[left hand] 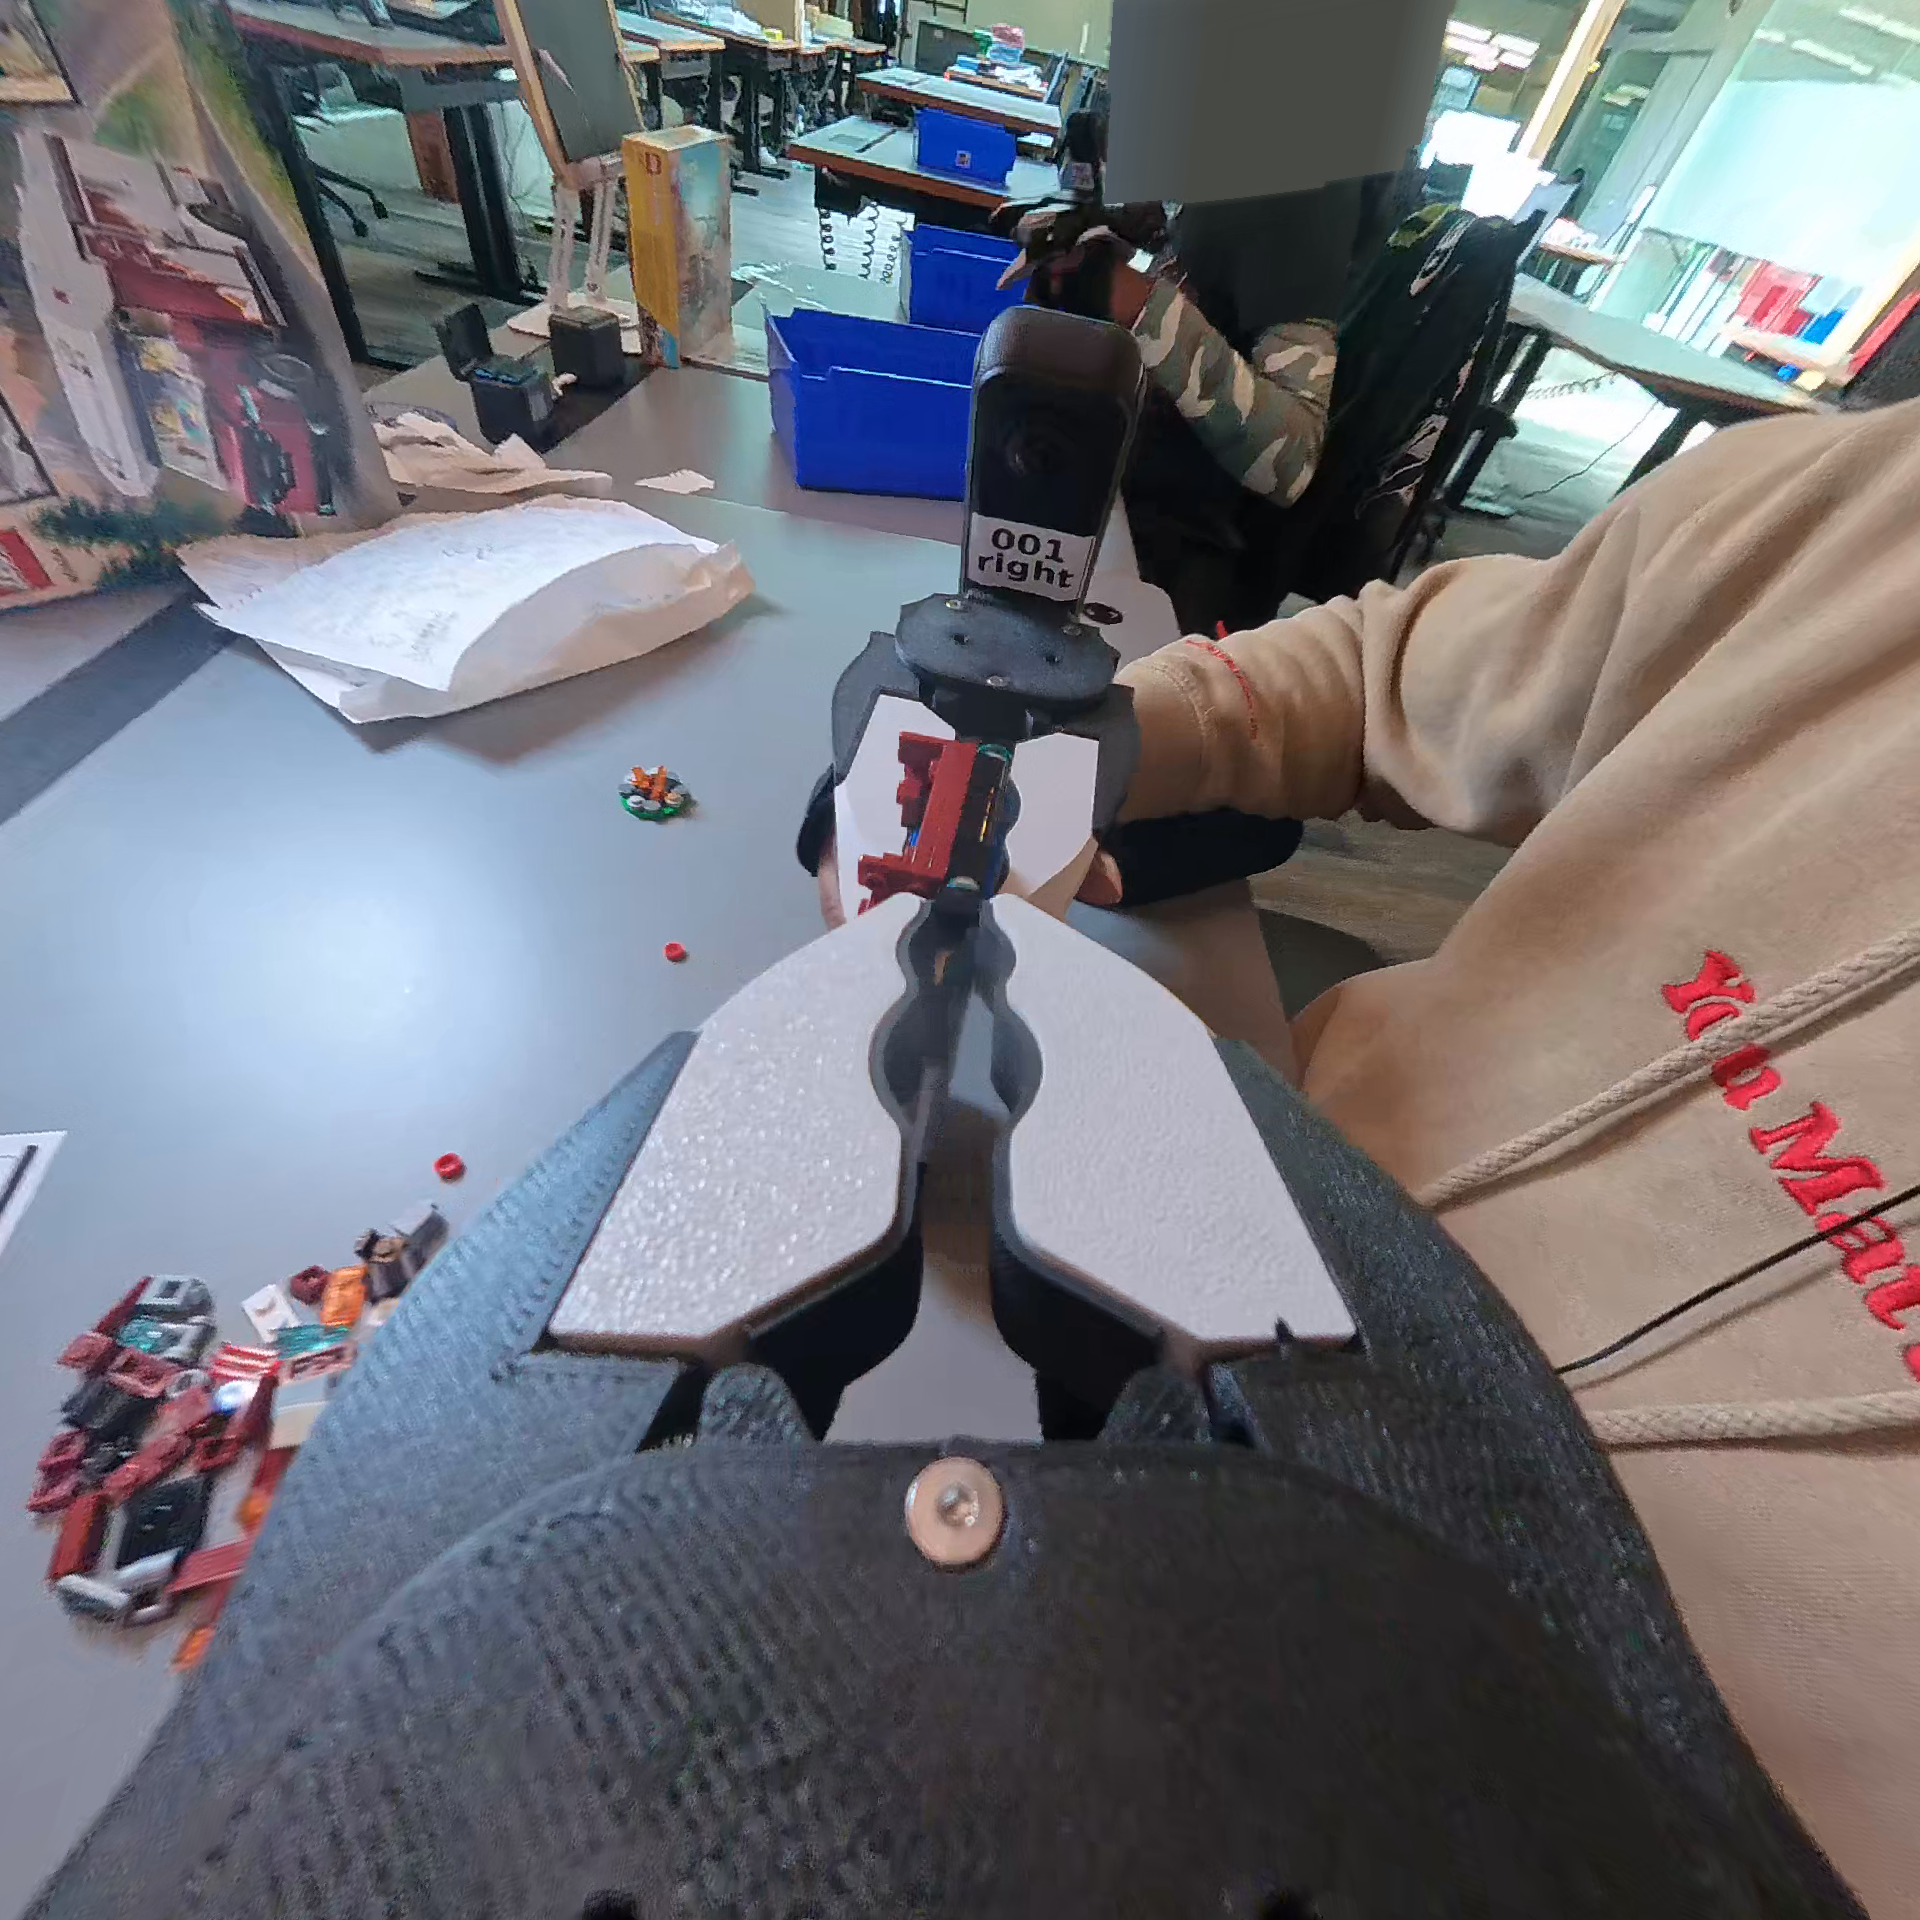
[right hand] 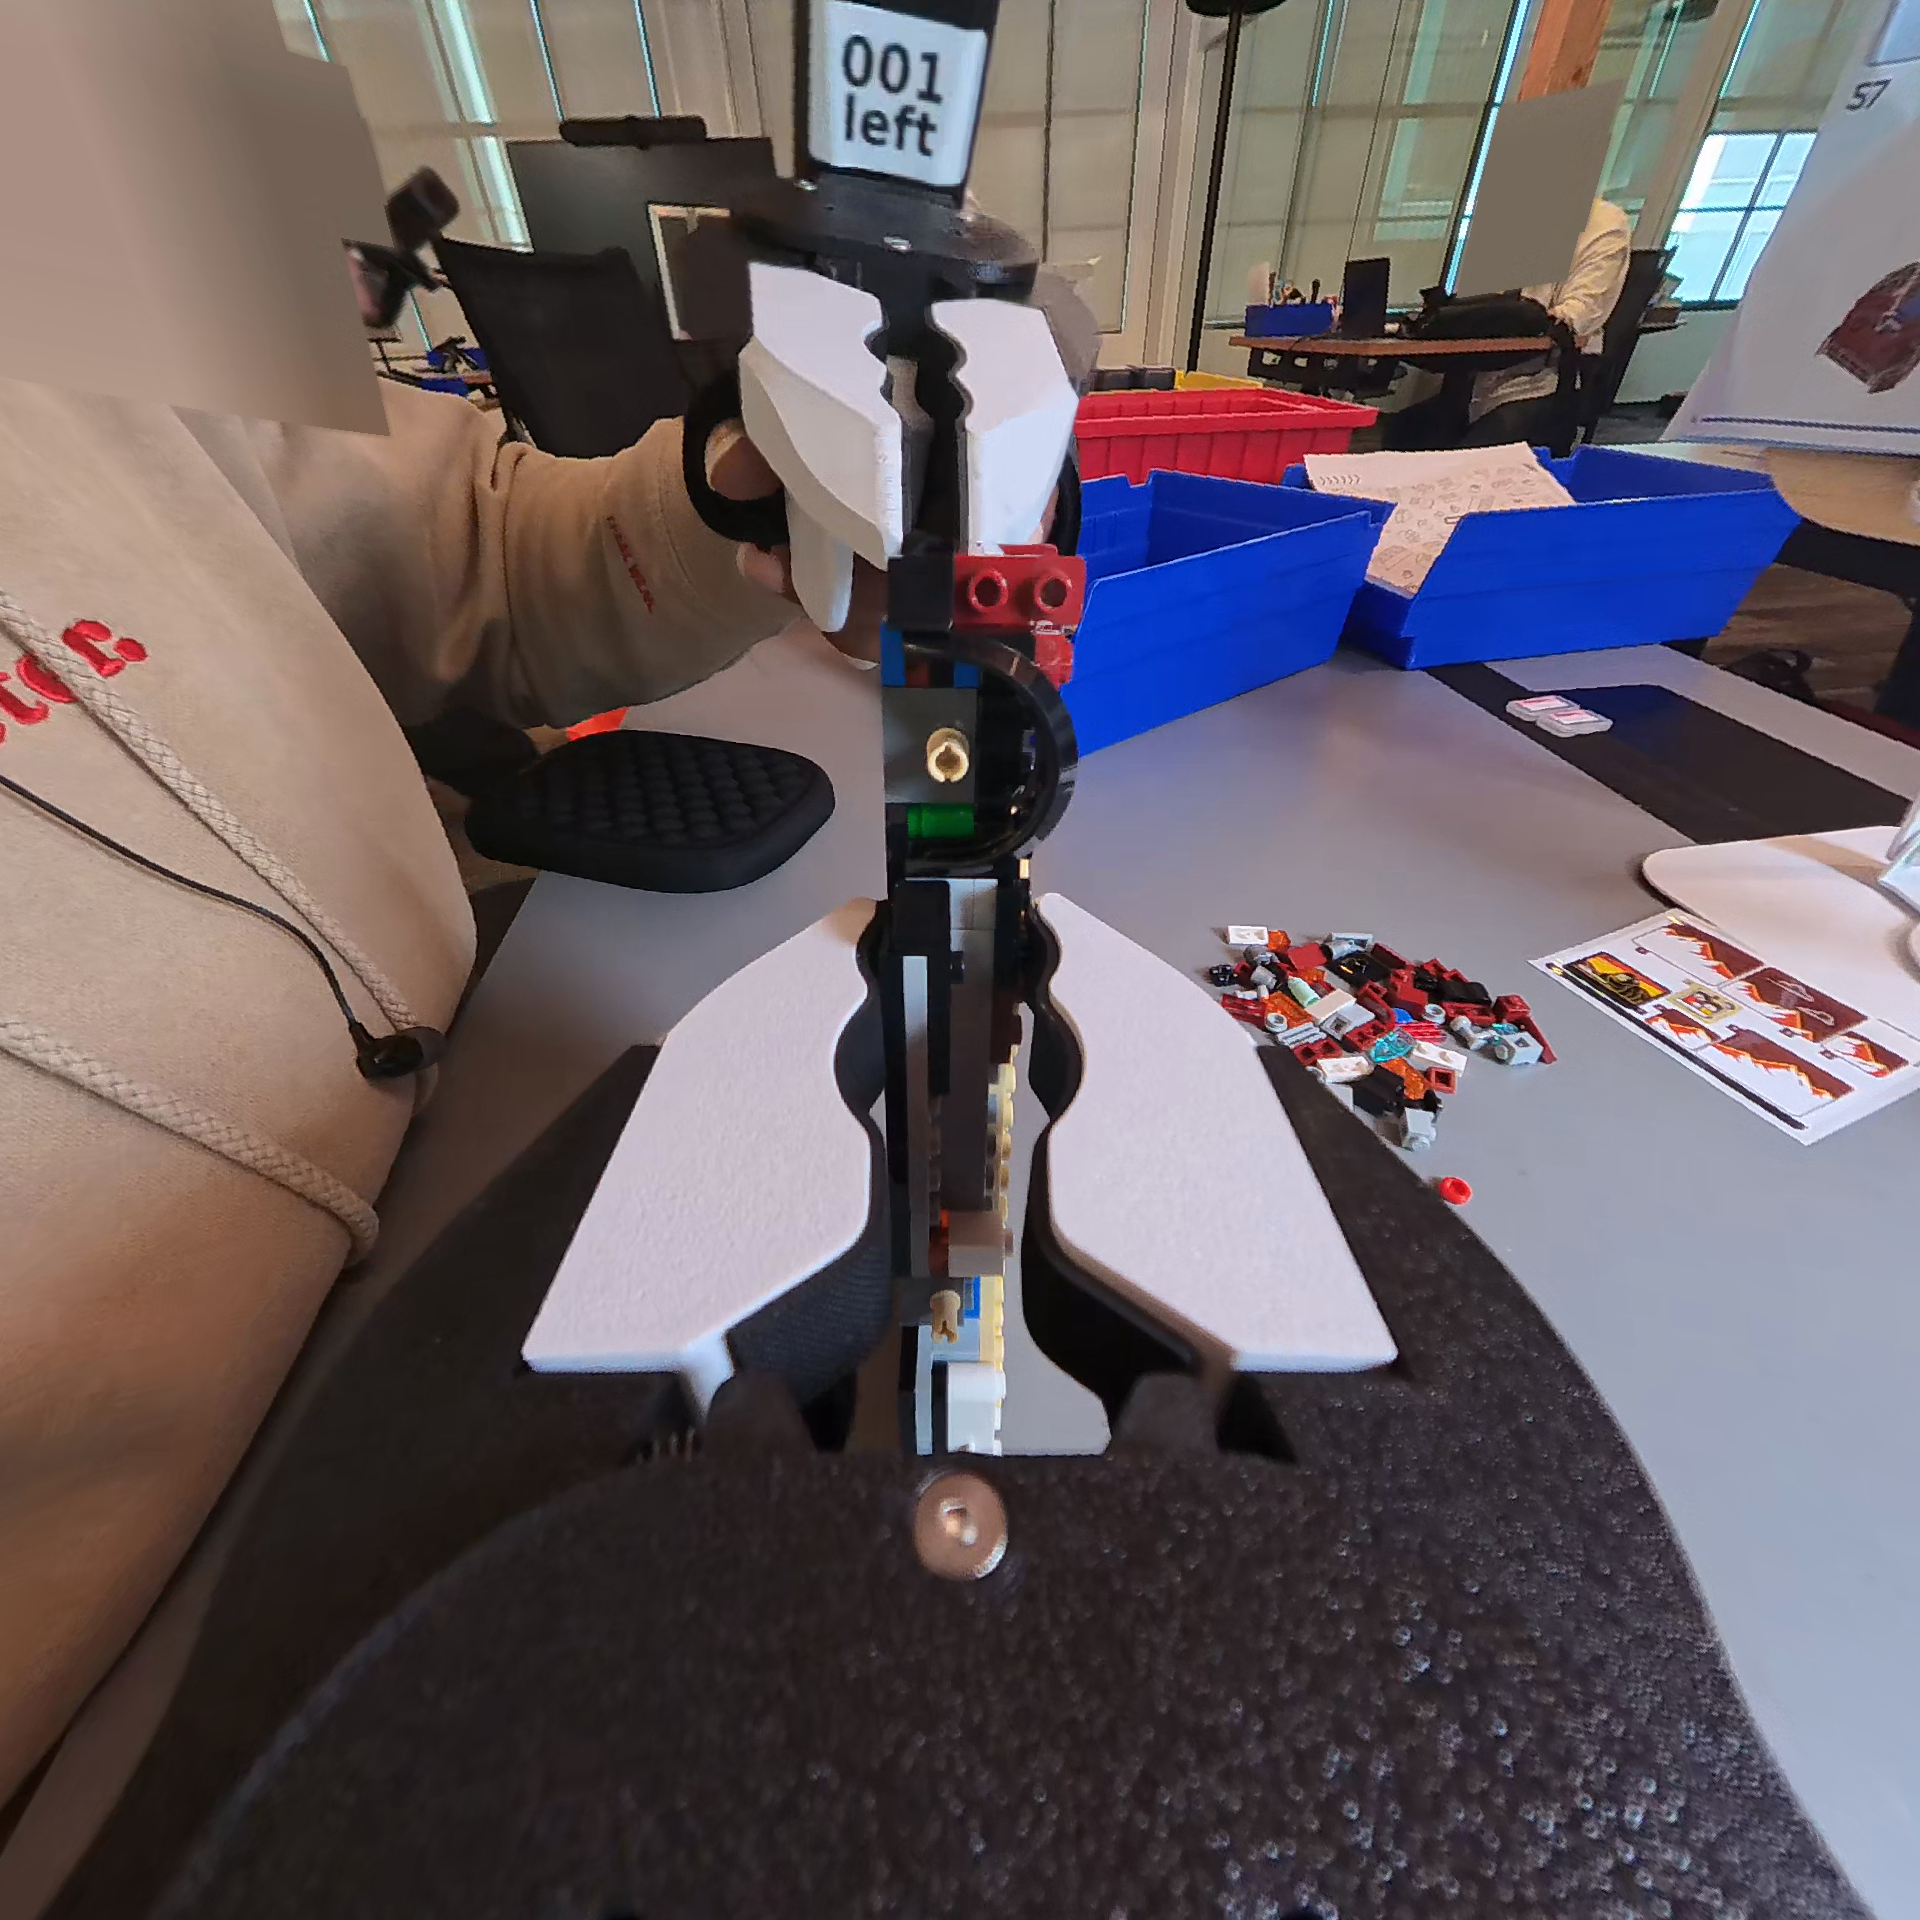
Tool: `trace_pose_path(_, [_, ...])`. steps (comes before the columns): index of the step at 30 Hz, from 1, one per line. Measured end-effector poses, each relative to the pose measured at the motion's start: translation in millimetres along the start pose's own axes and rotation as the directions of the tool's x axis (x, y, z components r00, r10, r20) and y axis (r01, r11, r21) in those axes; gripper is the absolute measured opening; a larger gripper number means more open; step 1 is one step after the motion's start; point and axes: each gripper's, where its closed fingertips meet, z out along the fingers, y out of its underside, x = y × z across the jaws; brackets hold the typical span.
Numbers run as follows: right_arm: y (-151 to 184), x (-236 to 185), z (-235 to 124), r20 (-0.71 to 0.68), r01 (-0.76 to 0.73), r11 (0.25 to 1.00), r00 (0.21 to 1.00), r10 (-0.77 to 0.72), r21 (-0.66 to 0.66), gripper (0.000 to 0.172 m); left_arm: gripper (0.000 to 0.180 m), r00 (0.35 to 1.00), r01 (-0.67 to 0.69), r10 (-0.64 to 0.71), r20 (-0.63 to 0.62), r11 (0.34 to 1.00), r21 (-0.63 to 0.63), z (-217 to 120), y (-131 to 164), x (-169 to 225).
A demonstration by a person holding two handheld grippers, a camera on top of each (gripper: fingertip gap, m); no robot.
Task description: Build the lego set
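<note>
While a brick assembly (left hand: 935, 810) was held between both grippers above the grey table (left hand: 312, 935), no part of it rested on the surface.

In the left wrist view, the left gripper (left hand: 956, 914) was found nearly closed, its tips set on the assembly's dark near end; a loose brick pile (left hand: 156, 1434) was noted well apart. In the right wrist view, the right gripper (right hand: 956, 914) was found clamped on the assembly's body, pads pressed to both sides, with a sticker sheet (right hand: 1725, 1018) recorded beyond the pile.
</note>
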Motion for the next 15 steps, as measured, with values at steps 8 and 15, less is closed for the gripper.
trace_pose_path(8, [0.1, -0.6, -0.1, -0.009, 0.023, 1.0, 1.0, -0.023, 0.0, 0.023, 0.008, 0.911, 0.376, -0.368, -0.185, 0.927, 0.004, -0.1, -1.3, 1.9])
trace_pose_path(15, [-0.1, 0.6, -0.1, -0.023, 0.031, 0.999, 0.999, -0.031, 0.003, 0.023, 0.01, 0.849, 0.498, -0.484, -0.211, 0.867, 0.014, -2.8, -1.9, -1.3])
